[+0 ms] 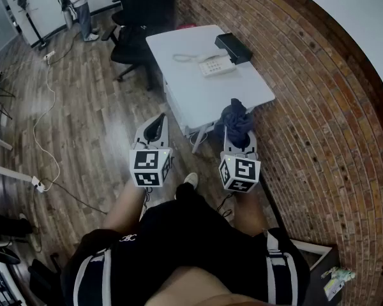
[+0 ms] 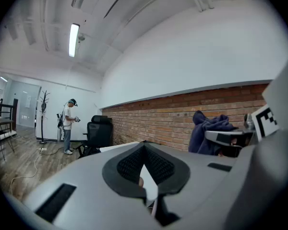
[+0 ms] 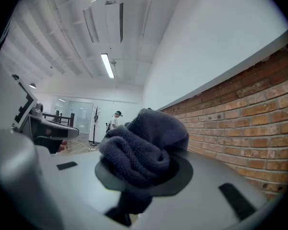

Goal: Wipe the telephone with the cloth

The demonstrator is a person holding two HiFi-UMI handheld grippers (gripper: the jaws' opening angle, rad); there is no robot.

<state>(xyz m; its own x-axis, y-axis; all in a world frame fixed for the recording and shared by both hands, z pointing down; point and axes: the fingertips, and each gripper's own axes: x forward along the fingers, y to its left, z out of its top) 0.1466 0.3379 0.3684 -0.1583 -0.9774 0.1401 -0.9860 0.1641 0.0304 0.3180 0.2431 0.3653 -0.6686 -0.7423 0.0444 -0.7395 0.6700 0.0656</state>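
A white telephone (image 1: 216, 64) lies on the white table (image 1: 179, 85) ahead, far beyond both grippers, near the brick wall. My right gripper (image 1: 238, 134) is shut on a bunched dark blue cloth (image 1: 235, 120), which bulges out above the jaws in the right gripper view (image 3: 145, 146). From the left gripper view the cloth (image 2: 209, 130) shows off to the right. My left gripper (image 1: 159, 120) hangs level with the right one, short of the table's near edge; its jaws (image 2: 144, 147) meet at the tips with nothing between them.
A black box (image 1: 233, 48) sits beside the telephone. Black office chairs (image 1: 137, 18) stand left of the table, and a brick wall (image 1: 306, 120) runs along its right. A cable (image 1: 48, 107) trails over the wood floor. A person (image 1: 80, 5) stands far back.
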